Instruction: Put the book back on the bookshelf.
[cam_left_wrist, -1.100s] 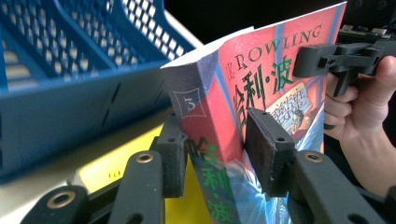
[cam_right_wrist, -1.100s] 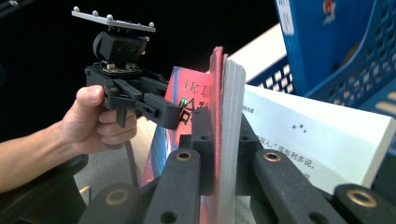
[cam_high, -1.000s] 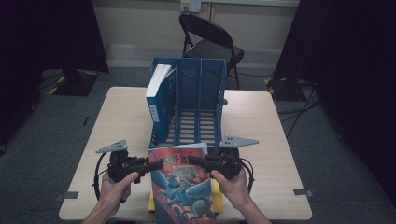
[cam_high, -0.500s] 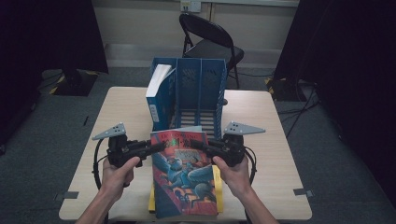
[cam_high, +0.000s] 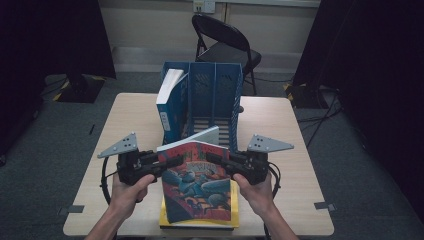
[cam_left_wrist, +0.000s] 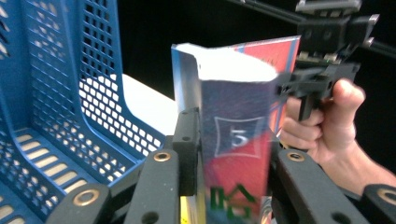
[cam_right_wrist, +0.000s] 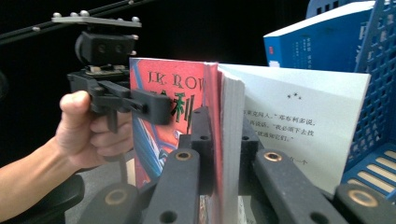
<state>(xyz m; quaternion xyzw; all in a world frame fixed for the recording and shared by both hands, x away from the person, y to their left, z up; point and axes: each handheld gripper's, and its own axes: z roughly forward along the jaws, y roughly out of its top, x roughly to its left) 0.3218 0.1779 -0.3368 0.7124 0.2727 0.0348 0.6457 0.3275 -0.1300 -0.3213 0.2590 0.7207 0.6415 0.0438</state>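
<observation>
A thick paperback book (cam_high: 197, 185) with a red and blue cover hangs between both grippers above the table's near edge, its top edge raised toward the rack. My left gripper (cam_high: 167, 161) grips its spine side; its jaws have just been closing, and in the left gripper view the left gripper (cam_left_wrist: 231, 154) presses on the spine marked 5. On the other side, my right gripper (cam_high: 215, 159) is shut on the page edge. The right gripper view has the right gripper (cam_right_wrist: 224, 140) clamping the cover and page block, while a printed leaf (cam_right_wrist: 299, 121) splays outside it.
A blue slotted file rack (cam_high: 212, 95) stands mid-table, with a blue book (cam_high: 170, 97) upright in its left slot. Flat under the held book lies a yellow book (cam_high: 234, 210). Bare table (cam_high: 280, 125) lies to the right, and a folding chair (cam_high: 225, 45) stands beyond.
Both hands have risen with the book. Its top edge has come up off the yellow book and now tilts steeply toward the rack.
</observation>
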